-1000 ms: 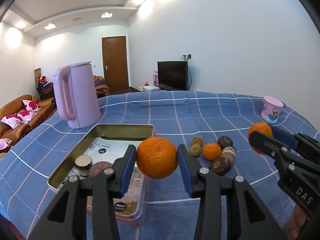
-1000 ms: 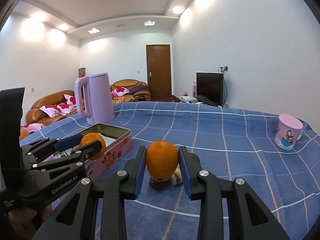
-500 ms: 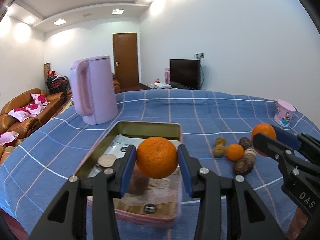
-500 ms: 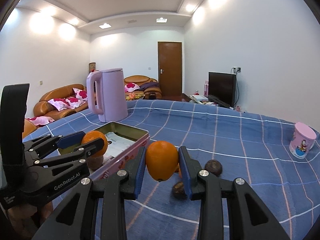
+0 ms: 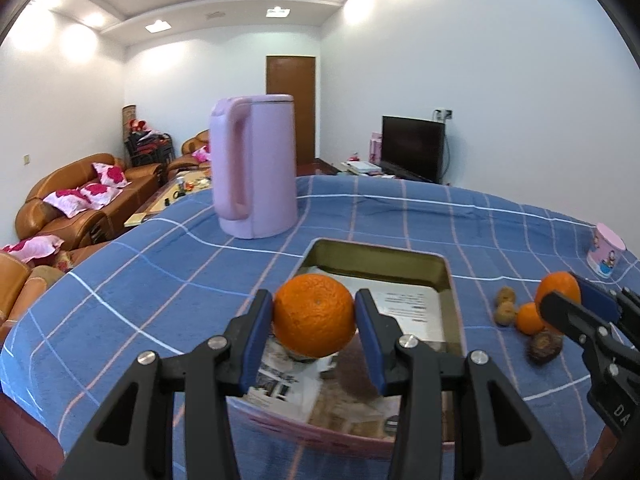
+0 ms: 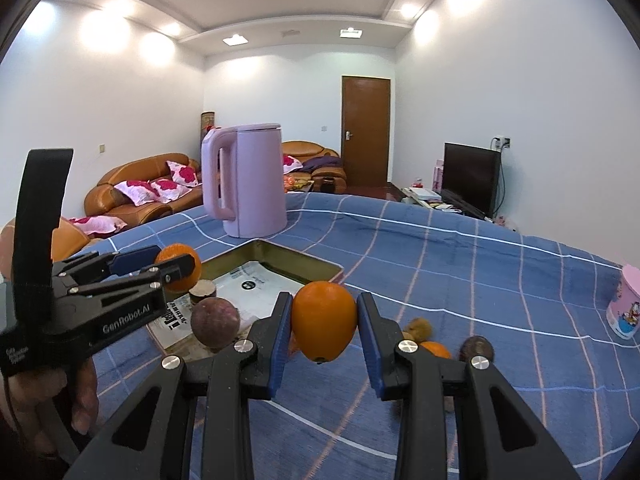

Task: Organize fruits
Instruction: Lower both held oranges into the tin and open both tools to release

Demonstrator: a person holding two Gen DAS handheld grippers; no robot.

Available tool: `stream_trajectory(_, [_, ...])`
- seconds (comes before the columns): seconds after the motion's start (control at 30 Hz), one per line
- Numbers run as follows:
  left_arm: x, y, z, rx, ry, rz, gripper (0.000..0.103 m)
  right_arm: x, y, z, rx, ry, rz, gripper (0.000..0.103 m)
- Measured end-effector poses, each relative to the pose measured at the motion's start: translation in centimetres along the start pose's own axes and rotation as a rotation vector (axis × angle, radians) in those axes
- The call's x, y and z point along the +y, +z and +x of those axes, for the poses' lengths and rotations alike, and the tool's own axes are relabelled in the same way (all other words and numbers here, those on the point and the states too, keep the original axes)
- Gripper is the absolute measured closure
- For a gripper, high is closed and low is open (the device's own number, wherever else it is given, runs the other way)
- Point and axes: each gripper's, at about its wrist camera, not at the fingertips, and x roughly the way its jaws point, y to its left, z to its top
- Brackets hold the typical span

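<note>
A round orange mandarin with dimpled skin [image 5: 315, 314] is gripped between the blue pads of the left tongs [image 5: 315, 320] and is held over the near end of the open rectangular metal tin with pink sides [image 5: 454, 300], which is lined with printed paper and stands on the desk covered by a blue checked cloth [image 5: 160, 280]. A smoother oval orange [image 6: 324, 322] is clamped in the right tongs [image 6: 324, 326] above the cloth, just beside the tin. Inside the tin a dark purple round fruit [image 6: 215, 322] is seen, while a small orange [image 5: 529, 318], two brown kiwis [image 5: 505, 306] and a dark fruit [image 5: 544, 346] are left on the cloth, near a tall lilac plastic kettle [image 5: 256, 170].
</note>
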Motion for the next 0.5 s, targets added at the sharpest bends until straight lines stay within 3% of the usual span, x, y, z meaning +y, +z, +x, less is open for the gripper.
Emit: stream_trajectory(0.5, [1.9,-0.4,1.8,0.053,0.038,-0.006,0.059,3.3,0.8,2.9,0.039,0.060,-0.051,0.068])
